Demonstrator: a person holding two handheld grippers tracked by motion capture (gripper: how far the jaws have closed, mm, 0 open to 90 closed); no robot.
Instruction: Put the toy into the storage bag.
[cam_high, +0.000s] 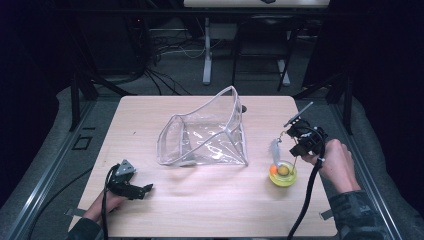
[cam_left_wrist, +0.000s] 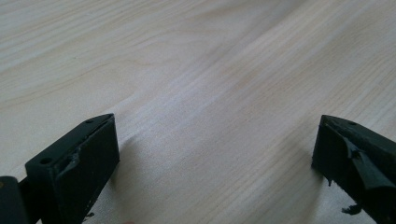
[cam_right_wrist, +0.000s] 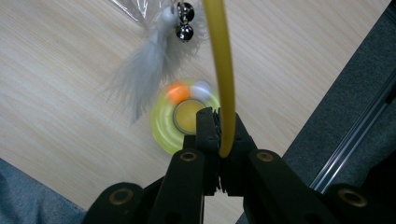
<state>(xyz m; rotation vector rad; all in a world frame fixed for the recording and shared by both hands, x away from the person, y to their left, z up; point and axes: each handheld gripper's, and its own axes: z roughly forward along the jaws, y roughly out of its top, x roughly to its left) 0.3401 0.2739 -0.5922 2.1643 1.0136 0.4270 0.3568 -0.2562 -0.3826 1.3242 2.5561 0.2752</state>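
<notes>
A pale wooden table (cam_high: 200, 210) stands in a dark room, with grey floor around it.

Nearest to the person, at the table's front left, the left gripper (cam_high: 142, 190) lies low on the wood, held by a hand (cam_high: 102, 207). In the left gripper view its two black jaws stand wide apart with bare wood between them, so it is open and holds nothing.

A little farther in, at the front right of the big clear plastic bag (cam_high: 205, 135), sits a small round yellow-green bowl (cam_high: 283, 175). Inside it are an orange ball (cam_right_wrist: 177, 92) and a white ball (cam_right_wrist: 201, 88), side by side by a round yellow middle part.

Just above the bowl is the right gripper (cam_high: 300, 150), held by the other hand (cam_high: 340, 165). In the right gripper view its jaws are squeezed shut on a thin yellow stick (cam_right_wrist: 223, 70). A fluffy white feather (cam_right_wrist: 144, 70) and two small dark bells (cam_right_wrist: 185, 21) hang from the far end of the stick, and the feather dangles just over the bowl's edge.

The clear bag stands open in the middle of the table, well apart from the left gripper.

Behind the table, past the bag, are dark cables (cam_high: 165, 65) on the floor and a white stand leg (cam_high: 207, 55).
</notes>
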